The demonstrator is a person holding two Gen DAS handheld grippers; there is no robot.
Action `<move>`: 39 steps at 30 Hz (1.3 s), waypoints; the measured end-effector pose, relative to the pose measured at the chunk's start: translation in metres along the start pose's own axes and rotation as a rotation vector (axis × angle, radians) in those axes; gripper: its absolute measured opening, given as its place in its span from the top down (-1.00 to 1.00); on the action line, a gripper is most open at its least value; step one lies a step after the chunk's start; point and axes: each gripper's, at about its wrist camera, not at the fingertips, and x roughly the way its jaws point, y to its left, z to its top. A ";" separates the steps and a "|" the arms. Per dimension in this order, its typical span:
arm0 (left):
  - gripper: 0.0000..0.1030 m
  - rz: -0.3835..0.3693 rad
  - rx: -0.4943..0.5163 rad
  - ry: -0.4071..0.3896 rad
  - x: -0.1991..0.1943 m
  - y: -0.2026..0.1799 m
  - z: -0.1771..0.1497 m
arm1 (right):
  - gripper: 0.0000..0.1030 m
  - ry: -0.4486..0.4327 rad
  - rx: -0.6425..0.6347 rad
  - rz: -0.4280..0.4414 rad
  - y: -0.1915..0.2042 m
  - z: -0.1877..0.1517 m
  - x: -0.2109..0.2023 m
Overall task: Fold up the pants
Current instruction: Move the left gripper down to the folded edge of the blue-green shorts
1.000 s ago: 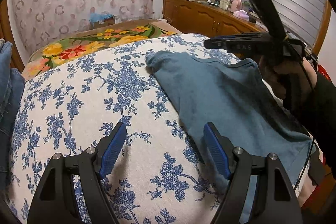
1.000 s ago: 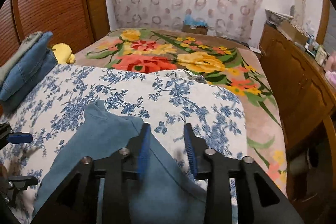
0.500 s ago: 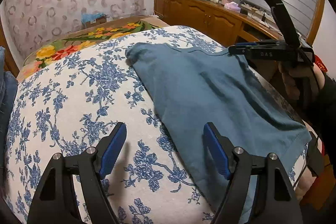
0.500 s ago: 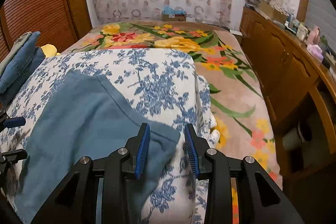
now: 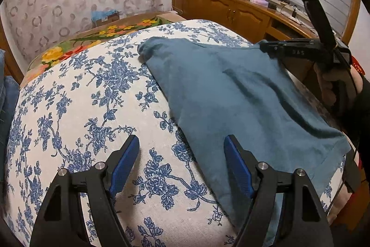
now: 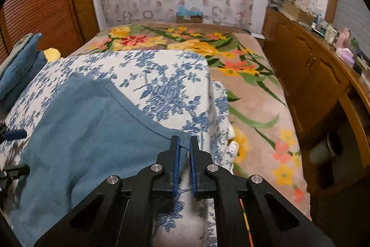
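The teal-blue pants [image 5: 242, 103] lie spread on a white bed cover with blue flowers [image 5: 92, 108]. My left gripper [image 5: 181, 163] is open and empty, just above the cover at the pants' near left edge. My right gripper [image 6: 183, 149] has its jaws nearly closed on the far right corner of the pants [image 6: 92, 131] and lifts that corner a little. In the left wrist view the right gripper [image 5: 261, 46] shows at the pants' far right corner.
A floral blanket [image 6: 208, 45] covers the far part of the bed. Folded denim [image 6: 20, 68] is stacked at the left. A wooden cabinet [image 6: 312, 75] with clutter on top runs along the right side.
My right gripper has closed from open onto the corner of the pants. My left gripper has stayed open; its view shifted slightly and the cloth now rises toward the right gripper.
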 end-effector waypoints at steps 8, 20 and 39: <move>-0.49 0.002 -0.005 0.013 0.006 0.000 -0.002 | 0.68 -0.033 0.036 0.022 0.001 -0.007 -0.011; -0.75 0.007 0.030 0.033 0.012 -0.006 0.001 | 0.26 -0.084 0.045 0.036 0.030 -0.070 -0.076; -0.75 -0.030 0.023 -0.008 -0.057 -0.048 -0.054 | 0.26 -0.091 0.066 0.026 0.065 -0.130 -0.131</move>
